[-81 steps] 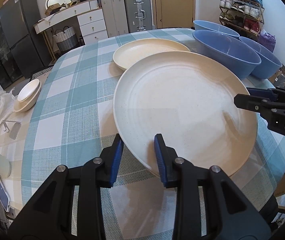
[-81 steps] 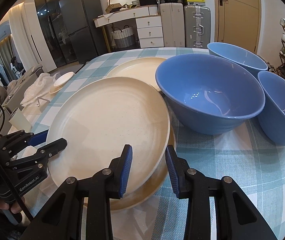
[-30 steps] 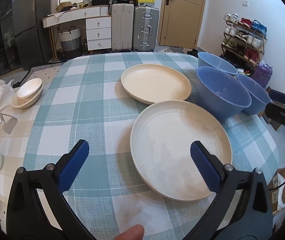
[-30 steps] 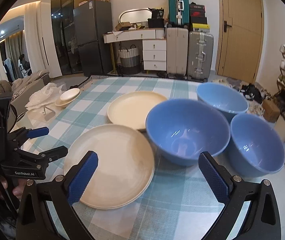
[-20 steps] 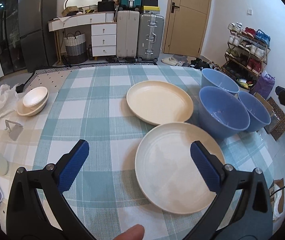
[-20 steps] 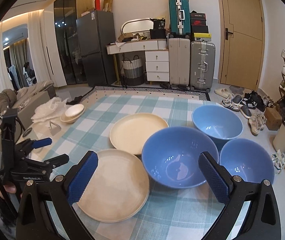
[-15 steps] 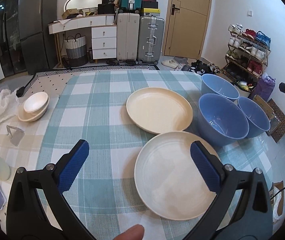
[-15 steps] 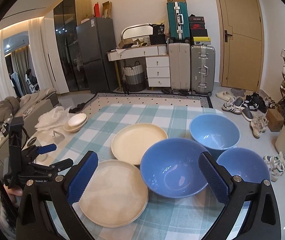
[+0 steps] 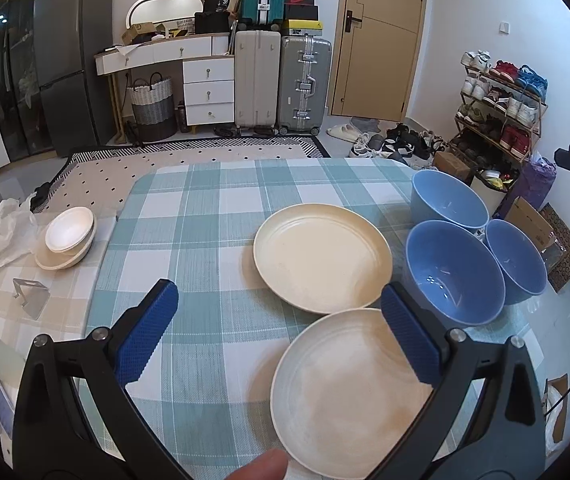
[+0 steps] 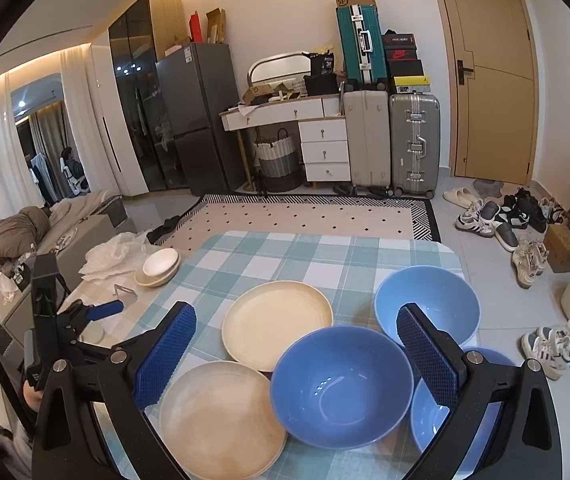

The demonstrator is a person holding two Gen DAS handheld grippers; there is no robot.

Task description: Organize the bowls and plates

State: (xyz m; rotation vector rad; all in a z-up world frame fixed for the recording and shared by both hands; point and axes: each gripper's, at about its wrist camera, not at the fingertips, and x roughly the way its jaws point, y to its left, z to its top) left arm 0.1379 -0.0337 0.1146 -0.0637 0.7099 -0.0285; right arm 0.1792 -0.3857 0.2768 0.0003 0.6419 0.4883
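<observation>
From the right wrist alone, left tongs (image 10: 85,320) empty and spread, right tongs (image 10: 297,356) likewise.

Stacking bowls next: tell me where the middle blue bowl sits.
The middle blue bowl sits low and centre in the right wrist view, right of the near plate, with a blue bowl on either side.

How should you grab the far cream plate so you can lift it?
Pinch the far cream plate by its raised rim on the left edge, coming in low from the open tablecloth. It lies flat, and the near plate and blue bowls crowd its other sides.
</observation>
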